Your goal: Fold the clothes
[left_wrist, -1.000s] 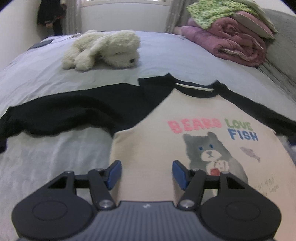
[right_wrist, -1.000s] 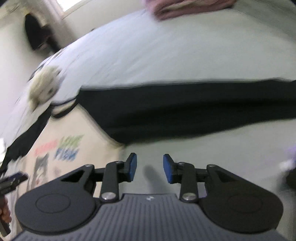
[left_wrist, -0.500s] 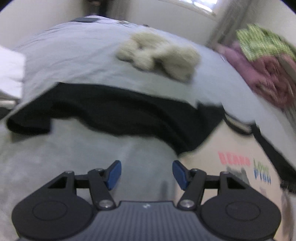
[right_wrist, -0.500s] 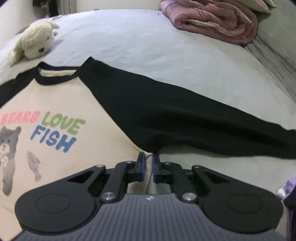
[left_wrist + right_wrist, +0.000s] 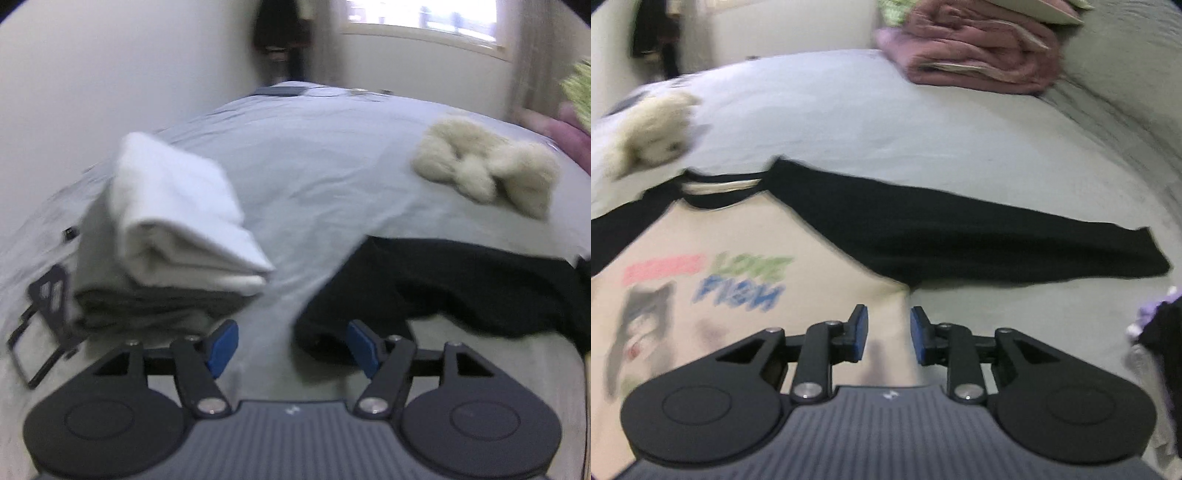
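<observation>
Cream long-sleeved shirt with black sleeves [image 5: 746, 236] lies flat on the grey bed [image 5: 923, 122]; left tool [image 5: 291, 347], blades apart, faces the sleeve end at lower centre, right tool [image 5: 889, 330], blades apart, its armpit.

Raglan shirt [image 5: 798, 236]: soft matt knit cloth, cream body, black sleeves, flat printed lettering. Plush dog [image 5: 487, 171]: shaggy cream pile. Folded towel [image 5: 173, 206]: thick white cloth. Bed sheet [image 5: 314, 155]: smooth, finely creased. Right claw [image 5: 889, 334]: matt black plastic, blue pads, shiny metal pivots.
</observation>
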Motion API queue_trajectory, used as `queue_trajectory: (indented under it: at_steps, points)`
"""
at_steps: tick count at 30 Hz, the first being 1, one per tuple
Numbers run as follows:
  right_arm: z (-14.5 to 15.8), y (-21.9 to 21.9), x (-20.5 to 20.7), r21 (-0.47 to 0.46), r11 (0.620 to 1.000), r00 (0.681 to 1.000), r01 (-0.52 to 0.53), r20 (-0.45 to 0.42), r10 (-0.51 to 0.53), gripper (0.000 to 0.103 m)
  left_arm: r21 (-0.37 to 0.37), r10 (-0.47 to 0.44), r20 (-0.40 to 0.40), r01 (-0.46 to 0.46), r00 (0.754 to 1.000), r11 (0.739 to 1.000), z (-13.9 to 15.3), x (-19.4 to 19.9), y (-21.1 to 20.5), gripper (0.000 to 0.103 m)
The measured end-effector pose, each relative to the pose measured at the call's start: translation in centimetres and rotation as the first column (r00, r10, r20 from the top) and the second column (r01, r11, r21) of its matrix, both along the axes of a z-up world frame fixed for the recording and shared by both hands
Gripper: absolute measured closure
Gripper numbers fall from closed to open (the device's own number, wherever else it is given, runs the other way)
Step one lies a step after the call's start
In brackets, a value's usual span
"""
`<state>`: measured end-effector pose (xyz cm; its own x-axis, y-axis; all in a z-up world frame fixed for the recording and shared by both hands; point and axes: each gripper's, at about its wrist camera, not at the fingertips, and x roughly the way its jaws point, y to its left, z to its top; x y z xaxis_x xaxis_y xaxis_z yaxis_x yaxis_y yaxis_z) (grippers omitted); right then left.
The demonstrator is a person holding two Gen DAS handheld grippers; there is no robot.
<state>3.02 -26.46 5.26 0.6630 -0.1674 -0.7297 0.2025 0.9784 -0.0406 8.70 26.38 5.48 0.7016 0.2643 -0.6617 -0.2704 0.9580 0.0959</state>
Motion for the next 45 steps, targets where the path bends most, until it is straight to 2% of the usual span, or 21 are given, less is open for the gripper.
queue_trajectory:
  at_steps: [3, 5, 7, 9, 10, 11, 12, 14, 16, 17, 18, 20, 23, 28, 29, 31, 35, 38, 42, 45]
  points:
    - [-0.7, 1.2, -1.1, -0.015, 0.998, 0.997, -0.062, 0.038, 0.063, 0.069, 0.060, -0.136, -0.007, 0.136, 0.991, 0.989, -0.8, 0.6, -2.4, 0.029]
    - [-1.5, 1.8, -1.2, -0.031, 0.994, 0.994, -0.103, 0.038, 0.104, 0.069, 0.172, -0.218, -0.033, 0.221, 0.975, 0.960, -1.4, 1.1, -4.7, 0.025]
    - [-1.7, 2.0, -1.2, -0.059, 0.989, 0.990, -0.133, 0.034, 0.135, 0.069, 0.261, -0.227, -0.080, 0.240, 0.971, 0.935, -2.3, 2.1, -6.1, 0.024]
    - [-1.2, 2.0, -1.4, -0.072, 0.986, 0.987, -0.149, 0.052, 0.153, 0.069, 0.296, -0.182, -0.110, 0.208, 0.977, 0.932, -3.1, 3.2, -6.3, 0.024]
    - [-0.9, 1.9, -1.6, -0.077, 0.985, 0.985, -0.156, 0.064, 0.161, 0.069, 0.289, -0.163, -0.112, 0.189, 0.980, 0.939, -3.2, 3.8, -6.0, 0.027]
    - [-0.7, 1.9, -1.7, -0.081, 0.983, 0.983, -0.163, 0.075, 0.169, 0.069, 0.265, -0.150, -0.110, 0.174, 0.983, 0.948, -3.1, 4.2, -5.6, 0.047]
    - [-0.5, 1.9, -1.8, -0.086, 0.981, 0.980, -0.172, 0.085, 0.179, 0.069, 0.240, -0.137, -0.109, 0.160, 0.985, 0.958, -2.9, 4.6, -5.2, 0.077]
    - [-0.3, 1.9, -2.0, -0.099, 0.978, 0.976, -0.186, 0.100, 0.196, 0.069, 0.200, -0.097, -0.077, 0.110, 0.992, 0.973, -1.9, 4.7, -3.9, 0.093]
    - [-0.3, 2.1, -2.3, -0.126, 0.973, 0.973, -0.192, 0.103, 0.206, 0.069, 0.153, -0.048, 0.006, 0.046, 0.999, 0.987, 0.0, 3.9, -2.2, 0.094]
    - [-0.3, 2.1, -2.4, -0.133, 0.972, 0.972, -0.195, 0.104, 0.210, 0.069, 0.097, -0.020, 0.051, 0.015, 0.999, 0.995, 0.9, 3.4, -0.9, 0.094]
    - [-0.2, 2.2, -2.4, -0.133, 0.971, 0.971, -0.199, 0.106, 0.214, 0.069, 0.017, 0.012, 0.095, -0.014, 0.995, 1.000, 1.6, 2.9, 0.6, 0.094]
    - [-0.2, 2.3, -2.4, -0.129, 0.970, 0.968, -0.208, 0.112, 0.223, 0.069, -0.135, 0.085, 0.167, -0.062, 0.982, 0.989, 2.9, 1.8, 3.6, 0.094]
    - [-0.3, 3.0, -2.4, -0.118, 0.965, 0.963, -0.232, 0.113, 0.245, 0.069, -0.235, 0.163, 0.193, -0.116, 0.968, 0.965, 3.1, 1.8, 6.2, 0.094]
    - [-0.9, 4.5, -2.3, -0.121, 0.955, 0.953, -0.269, 0.111, 0.283, 0.069, -0.357, 0.249, 0.182, -0.172, 0.951, 0.918, 2.6, 4.0, 9.4, 0.094]
    - [-0.9, 4.7, -2.4, -0.126, 0.952, 0.949, -0.278, 0.115, 0.293, 0.069, -0.368, 0.250, 0.177, -0.172, 0.952, 0.914, 2.6, 4.6, 9.9, 0.094]
    - [-1.0, 5.1, -2.5, -0.139, 0.946, 0.943, -0.293, 0.122, 0.309, 0.069, -0.340, 0.249, 0.162, -0.183, 0.955, 0.923, 2.5, 5.8, 10.4, 0.094]
    - [-1.5, 5.5, -2.3, -0.137, 0.942, 0.941, -0.306, 0.107, 0.322, 0.069, -0.289, 0.297, 0.163, -0.243, 0.941, 0.926, 1.9, 7.2, 11.0, 0.095]
    - [-1.8, 6.1, -2.1, -0.121, 0.938, 0.937, -0.325, 0.095, 0.337, 0.069, -0.217, 0.287, 0.149, -0.252, 0.946, 0.943, 1.8, 7.5, 10.0, 0.095]
    - [-1.8, 7.1, -2.6, -0.135, 0.926, 0.924, -0.353, 0.101, 0.368, 0.069, -0.146, 0.306, 0.199, -0.281, 0.931, 0.949, 4.5, 5.8, 9.0, 0.090]
    - [-1.5, 7.5, -2.9, -0.132, 0.916, 0.913, -0.380, 0.106, 0.394, 0.069, -0.177, 0.318, 0.225, -0.282, 0.921, 0.943, 6.5, 4.1, 8.4, 0.085]
